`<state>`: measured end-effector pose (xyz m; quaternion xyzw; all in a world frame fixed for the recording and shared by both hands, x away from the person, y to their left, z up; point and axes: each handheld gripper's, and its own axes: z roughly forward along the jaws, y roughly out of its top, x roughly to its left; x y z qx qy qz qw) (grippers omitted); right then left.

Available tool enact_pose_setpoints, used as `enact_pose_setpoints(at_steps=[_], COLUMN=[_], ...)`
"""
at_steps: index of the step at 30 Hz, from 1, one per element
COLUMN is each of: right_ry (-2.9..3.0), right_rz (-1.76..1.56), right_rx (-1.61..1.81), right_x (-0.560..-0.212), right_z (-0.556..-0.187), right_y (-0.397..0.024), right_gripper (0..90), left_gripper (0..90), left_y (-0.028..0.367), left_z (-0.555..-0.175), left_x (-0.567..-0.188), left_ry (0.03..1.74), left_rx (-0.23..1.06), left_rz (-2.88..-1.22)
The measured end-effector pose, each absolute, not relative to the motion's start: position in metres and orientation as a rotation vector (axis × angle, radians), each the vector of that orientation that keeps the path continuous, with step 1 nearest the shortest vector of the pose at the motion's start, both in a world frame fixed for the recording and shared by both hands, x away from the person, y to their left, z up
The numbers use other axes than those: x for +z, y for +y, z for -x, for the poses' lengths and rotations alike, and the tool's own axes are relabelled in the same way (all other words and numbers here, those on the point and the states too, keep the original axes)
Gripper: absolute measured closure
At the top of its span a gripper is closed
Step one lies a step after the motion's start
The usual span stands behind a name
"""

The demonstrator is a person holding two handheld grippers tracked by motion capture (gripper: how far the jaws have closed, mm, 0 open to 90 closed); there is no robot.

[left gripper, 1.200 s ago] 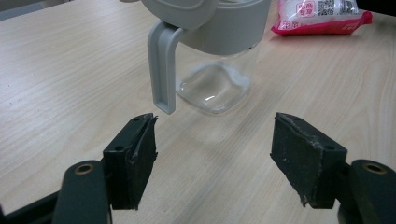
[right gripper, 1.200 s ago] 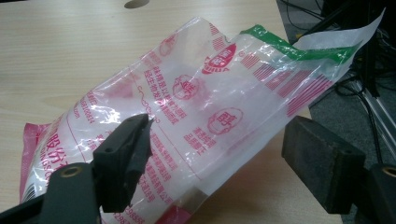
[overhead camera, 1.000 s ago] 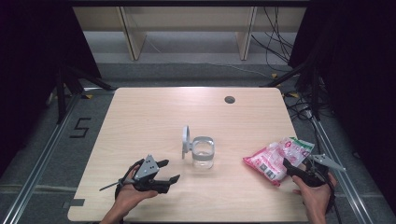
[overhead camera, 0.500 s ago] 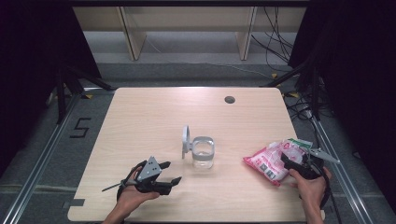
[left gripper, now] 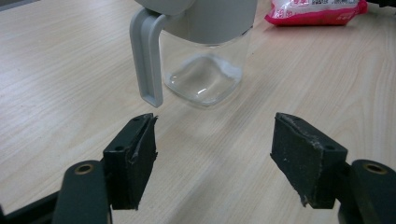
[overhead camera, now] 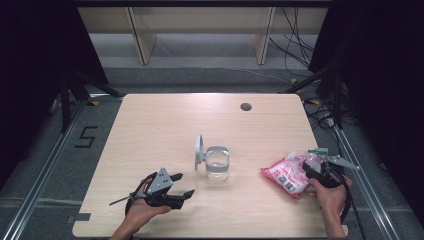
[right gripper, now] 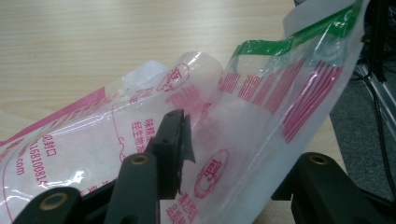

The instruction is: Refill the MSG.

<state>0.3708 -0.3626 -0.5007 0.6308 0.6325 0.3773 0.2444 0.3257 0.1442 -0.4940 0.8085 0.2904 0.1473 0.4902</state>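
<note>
A pink and white plastic bag was seen lying near the right edge of the tabletop, toward the near corner, its green-banded end raised toward that edge. The right gripper was held against that raised end; its jaws had just been closing, and in the right gripper view the bag was caught between them, one pad pressed into the film and the other hidden behind it. A clear glass jar with a grey lid stood upright a little toward the near edge from the middle of the tabletop, well apart from the bag. The left gripper was held low near the near edge, left of the jar, jaws spread wide with nothing between them. In the left gripper view the jar was noted just beyond the pads, untouched.
</note>
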Motion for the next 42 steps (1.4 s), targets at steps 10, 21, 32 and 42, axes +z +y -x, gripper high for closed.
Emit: enact_pose_setpoints(at_steps=[10, 21, 32, 42], right_ry=[1.748, 1.831, 1.827, 1.817], right_rz=[-1.724, -1.602, -1.459, -1.385], right_rx=[1.048, 1.014, 1.130, 1.246], right_x=[-0.503, -0.500, -0.477, -0.455], right_z=[-0.374, -0.375, -0.369, -0.359], right_y=[-0.364, -0.364, -0.354, -0.339], right_gripper=[74.2, 90.0, 90.0, 90.0], left_gripper=[30.1, 30.1, 30.2, 30.2], left_y=[0.145, 0.142, 0.142, 0.138], left_z=[-0.326, -0.324, -0.324, -0.322], left_x=[-0.493, -0.495, -0.494, -0.495], left_ry=[0.672, 0.704, 0.692, 0.691], left_rx=[0.380, 0.350, 0.357, 0.351], left_rz=[-1.981, -1.960, -1.966, -1.964])
